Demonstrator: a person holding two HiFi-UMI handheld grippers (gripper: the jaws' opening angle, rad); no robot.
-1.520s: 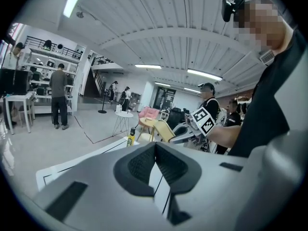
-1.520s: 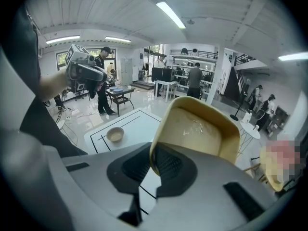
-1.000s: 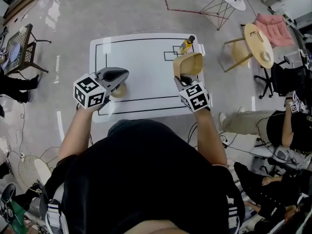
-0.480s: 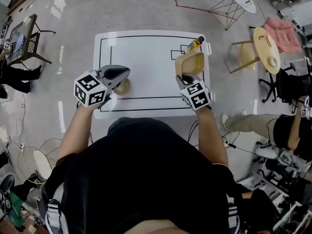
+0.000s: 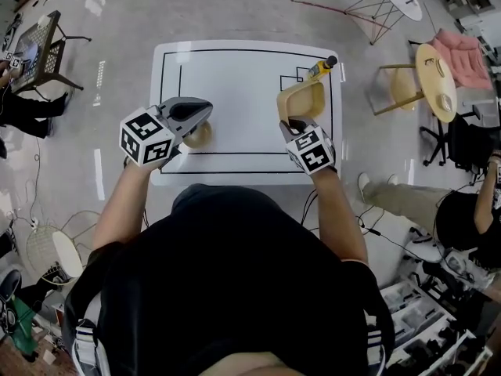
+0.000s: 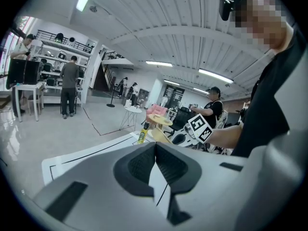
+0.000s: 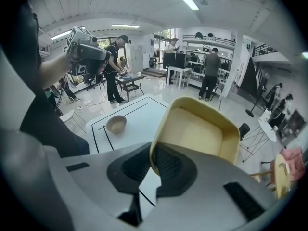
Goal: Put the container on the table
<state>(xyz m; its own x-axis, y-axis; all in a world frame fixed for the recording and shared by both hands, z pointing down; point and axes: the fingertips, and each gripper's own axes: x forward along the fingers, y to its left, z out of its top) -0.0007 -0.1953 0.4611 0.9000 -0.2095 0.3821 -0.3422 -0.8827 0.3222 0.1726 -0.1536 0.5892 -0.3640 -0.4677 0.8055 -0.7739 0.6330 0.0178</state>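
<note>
1. Right tongs (image 7: pixel 153 163) pinch the near rim of the tan container (image 7: pixel 198 129), which hangs tilted above the tabletop's (image 5: pixel 235 84) right half, not resting on it.
2. Left tongs (image 6: pixel 155 150) are clenched on nothing, above the tabletop's left front part.
3. A small bowl (image 5: pixel 198 137) sits on the tabletop beneath them; a yellow bottle (image 5: pixel 319 69) stands at the tabletop's far right corner.

The right claw (image 5: pixel 296 123) has moved the container (image 5: pixel 301 100) leftward from the bottle (image 5: pixel 320 68).
</note>
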